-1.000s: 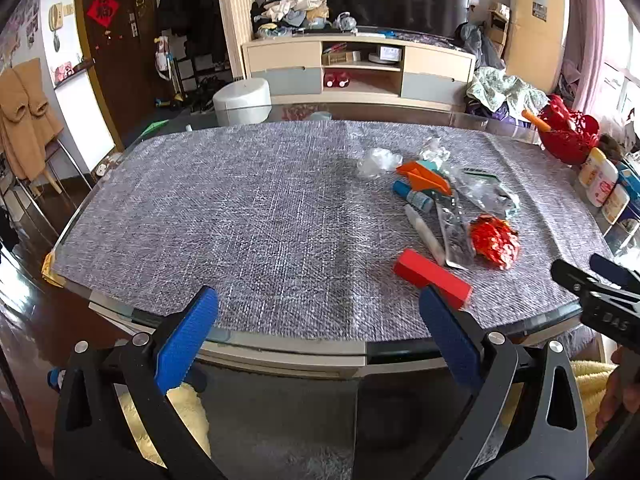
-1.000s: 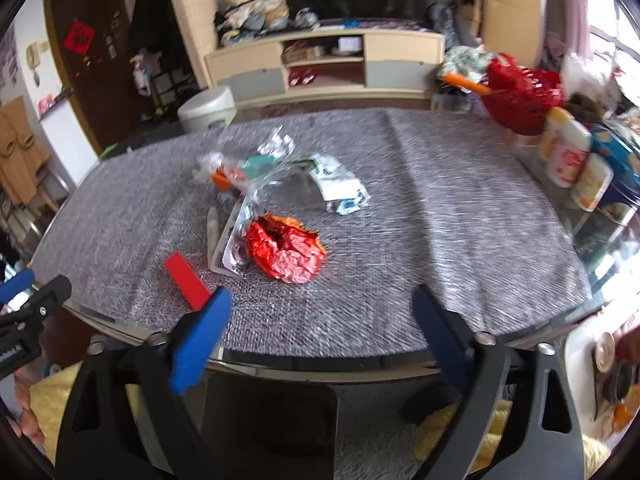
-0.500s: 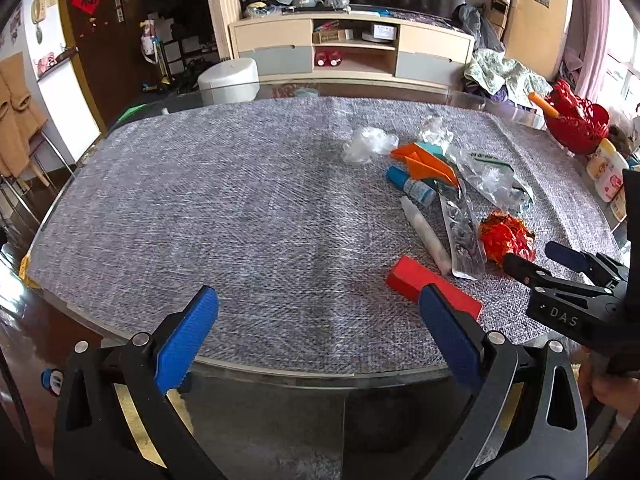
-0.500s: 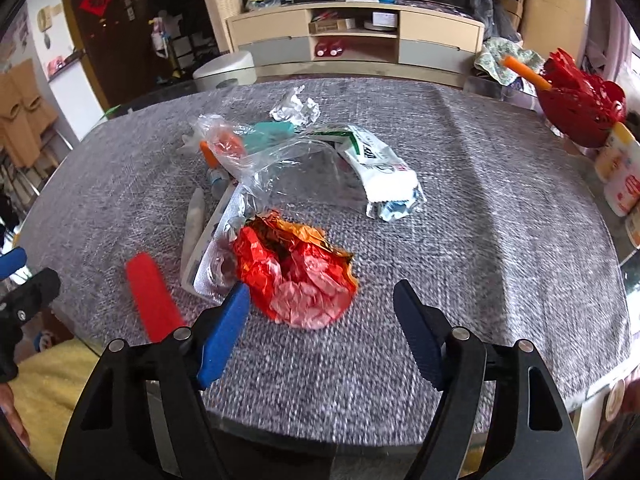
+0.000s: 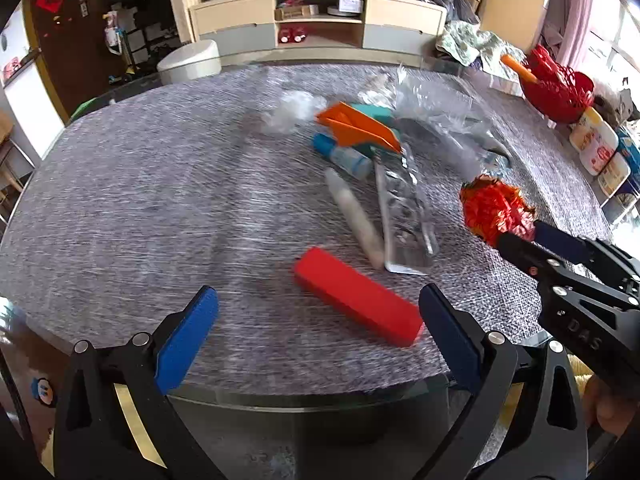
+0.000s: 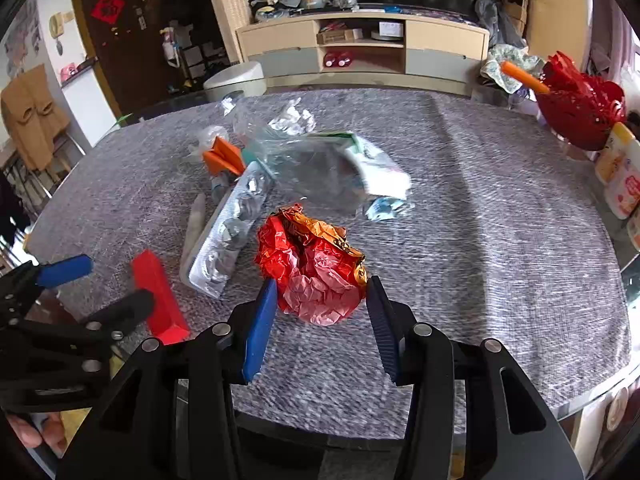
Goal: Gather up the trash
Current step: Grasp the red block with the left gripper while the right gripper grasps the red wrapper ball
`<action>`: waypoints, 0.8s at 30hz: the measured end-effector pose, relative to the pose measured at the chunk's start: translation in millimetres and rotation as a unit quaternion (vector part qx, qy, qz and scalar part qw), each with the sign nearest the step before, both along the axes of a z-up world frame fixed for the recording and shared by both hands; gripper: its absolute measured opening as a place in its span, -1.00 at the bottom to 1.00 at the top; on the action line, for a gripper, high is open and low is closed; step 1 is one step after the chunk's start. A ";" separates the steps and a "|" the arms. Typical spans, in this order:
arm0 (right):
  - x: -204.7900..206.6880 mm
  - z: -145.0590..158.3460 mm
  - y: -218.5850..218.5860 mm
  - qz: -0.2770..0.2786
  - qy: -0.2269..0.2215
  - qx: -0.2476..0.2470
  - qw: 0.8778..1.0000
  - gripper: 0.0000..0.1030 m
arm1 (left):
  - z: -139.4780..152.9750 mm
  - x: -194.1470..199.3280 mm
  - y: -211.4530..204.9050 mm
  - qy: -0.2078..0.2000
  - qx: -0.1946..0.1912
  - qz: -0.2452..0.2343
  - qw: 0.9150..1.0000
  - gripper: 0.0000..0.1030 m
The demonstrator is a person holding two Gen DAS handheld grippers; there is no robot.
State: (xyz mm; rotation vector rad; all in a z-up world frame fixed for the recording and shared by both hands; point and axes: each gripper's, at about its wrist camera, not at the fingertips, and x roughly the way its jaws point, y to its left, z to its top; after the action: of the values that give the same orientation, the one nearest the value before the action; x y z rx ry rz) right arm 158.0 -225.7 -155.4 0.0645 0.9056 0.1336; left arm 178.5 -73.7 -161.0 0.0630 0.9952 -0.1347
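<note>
The right gripper [image 6: 322, 300] has its two blue-padded fingers spread on either side of a crumpled red and gold wrapper [image 6: 314, 264], which lies on the grey woven tablecloth [image 6: 500, 216]; whether the pads press the wrapper cannot be told. Just left of the wrapper lies a silver blister pack [image 6: 230, 232], with a pale tube [image 6: 194, 220] beside it and a red block [image 6: 158, 296] further left. Behind the wrapper sit a clear plastic bag [image 6: 296, 152], a white and green packet [image 6: 376, 168], an orange folded paper [image 6: 224, 156] and crumpled foil [image 6: 292, 118]. Far right of the wrapper, at the table edge, a red openwork basket [image 6: 580, 108] holds an orange stick. The left gripper [image 5: 316, 336] hangs with its fingers wide apart at the near table edge, the red block [image 5: 356, 296] between them and a little beyond.
</note>
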 end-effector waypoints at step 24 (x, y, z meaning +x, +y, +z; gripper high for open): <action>-23.7 -5.1 5.9 0.008 0.004 0.004 1.000 -0.09 | -18.7 -4.2 24.5 0.002 -0.001 0.016 1.000 -0.25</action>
State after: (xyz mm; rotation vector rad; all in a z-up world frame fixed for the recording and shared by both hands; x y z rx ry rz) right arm 134.2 -219.8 -160.5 0.0650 0.9144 0.1516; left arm 174.3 -49.2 -179.7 0.0444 0.9991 -0.1063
